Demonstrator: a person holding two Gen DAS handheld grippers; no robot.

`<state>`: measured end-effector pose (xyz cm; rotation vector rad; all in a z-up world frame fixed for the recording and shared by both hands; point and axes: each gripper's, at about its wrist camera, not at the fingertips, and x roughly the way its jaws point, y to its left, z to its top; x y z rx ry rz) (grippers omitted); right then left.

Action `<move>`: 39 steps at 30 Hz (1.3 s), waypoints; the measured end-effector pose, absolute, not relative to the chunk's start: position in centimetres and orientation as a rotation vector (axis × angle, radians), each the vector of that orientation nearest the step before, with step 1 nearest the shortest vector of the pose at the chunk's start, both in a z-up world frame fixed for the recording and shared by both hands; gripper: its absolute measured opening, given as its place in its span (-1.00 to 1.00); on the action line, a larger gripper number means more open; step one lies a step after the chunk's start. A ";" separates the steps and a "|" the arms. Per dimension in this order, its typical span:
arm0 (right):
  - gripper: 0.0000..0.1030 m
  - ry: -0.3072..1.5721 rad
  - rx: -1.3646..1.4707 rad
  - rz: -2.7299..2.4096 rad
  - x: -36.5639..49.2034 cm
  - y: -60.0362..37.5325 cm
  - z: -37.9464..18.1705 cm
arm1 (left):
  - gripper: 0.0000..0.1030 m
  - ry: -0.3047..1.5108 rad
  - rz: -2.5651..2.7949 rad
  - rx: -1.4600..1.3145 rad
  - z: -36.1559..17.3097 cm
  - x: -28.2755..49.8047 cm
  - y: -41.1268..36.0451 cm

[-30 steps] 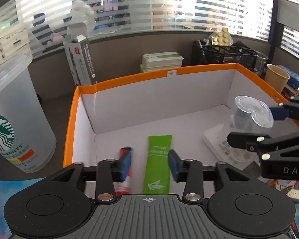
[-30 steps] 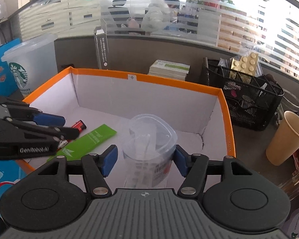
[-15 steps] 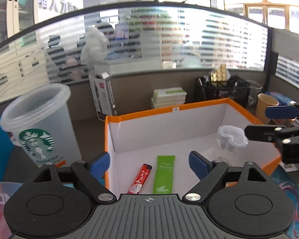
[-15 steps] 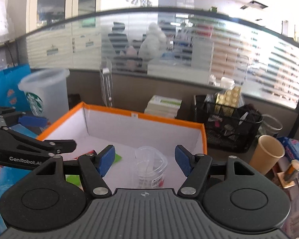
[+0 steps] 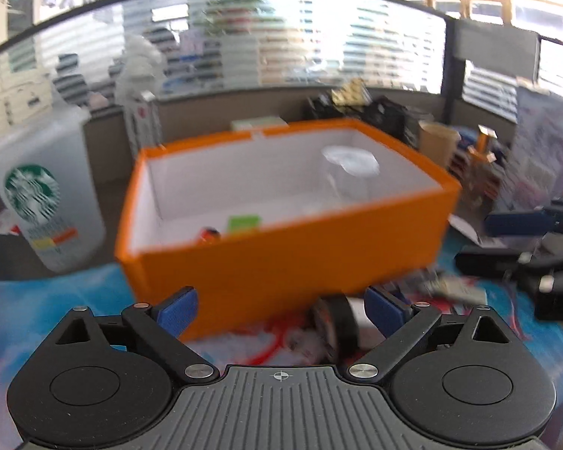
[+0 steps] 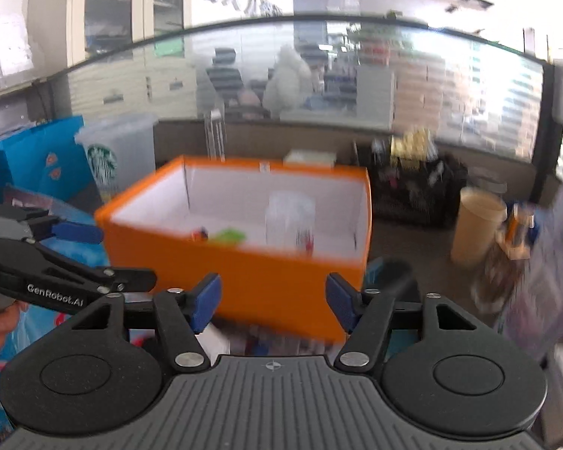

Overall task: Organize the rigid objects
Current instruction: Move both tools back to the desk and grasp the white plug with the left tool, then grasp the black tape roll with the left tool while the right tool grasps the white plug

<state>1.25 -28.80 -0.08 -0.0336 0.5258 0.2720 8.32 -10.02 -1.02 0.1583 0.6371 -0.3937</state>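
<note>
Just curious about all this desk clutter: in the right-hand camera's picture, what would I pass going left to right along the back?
Blue bag → Starbucks cup → orange box → black mesh basket → tan paper cup.

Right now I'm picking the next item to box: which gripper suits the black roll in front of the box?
Left. The left gripper is open, and the black roll lies just inside its right finger. The right gripper faces the orange box.

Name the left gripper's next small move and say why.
Probably ease the left gripper down and right onto the black roll on the mat. Its jaws are open and empty, the roll lies just inside its right finger, outside the orange box.
</note>
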 end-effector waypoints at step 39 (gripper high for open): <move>0.09 0.564 -0.304 0.552 6.1 -22.1 -6.7 | -0.73 0.748 -0.438 0.115 -5.9 8.5 -6.9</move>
